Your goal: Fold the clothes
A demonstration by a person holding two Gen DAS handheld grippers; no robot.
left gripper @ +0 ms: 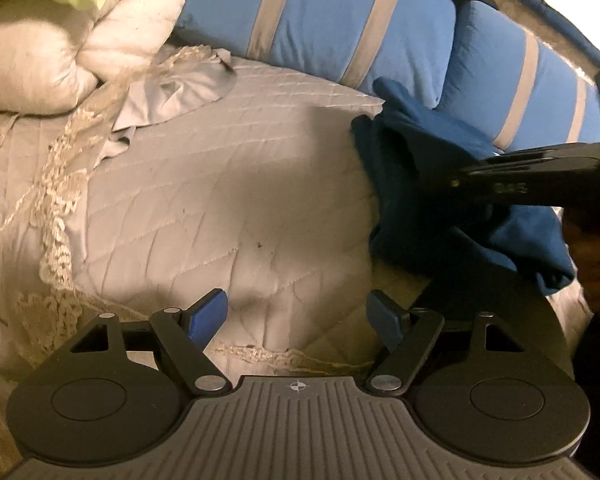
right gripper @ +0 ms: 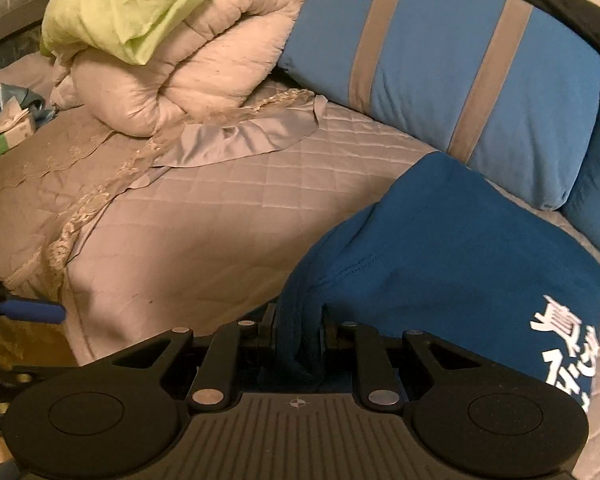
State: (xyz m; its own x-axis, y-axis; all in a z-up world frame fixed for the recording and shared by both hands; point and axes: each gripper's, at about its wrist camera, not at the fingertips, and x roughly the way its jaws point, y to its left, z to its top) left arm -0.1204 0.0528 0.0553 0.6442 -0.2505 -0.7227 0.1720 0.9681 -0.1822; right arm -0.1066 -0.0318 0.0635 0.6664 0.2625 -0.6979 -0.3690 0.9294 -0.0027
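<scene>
The dark blue garment (right gripper: pixel 452 248) with white printed lettering lies bunched near the bed's (right gripper: pixel 228 216) right side, just below the striped blue pillow (right gripper: pixel 440 60), with a gathered fold of it clamped between the jaws of the right gripper (right gripper: pixel 298 336). The left gripper (left gripper: pixel 296 316) hangs over bare quilt with its jaws apart and nothing between them. Judging from the crumpled cloth, the folding looks barely begun: it is neither spread flat nor squared, so most of the work remains.
</scene>
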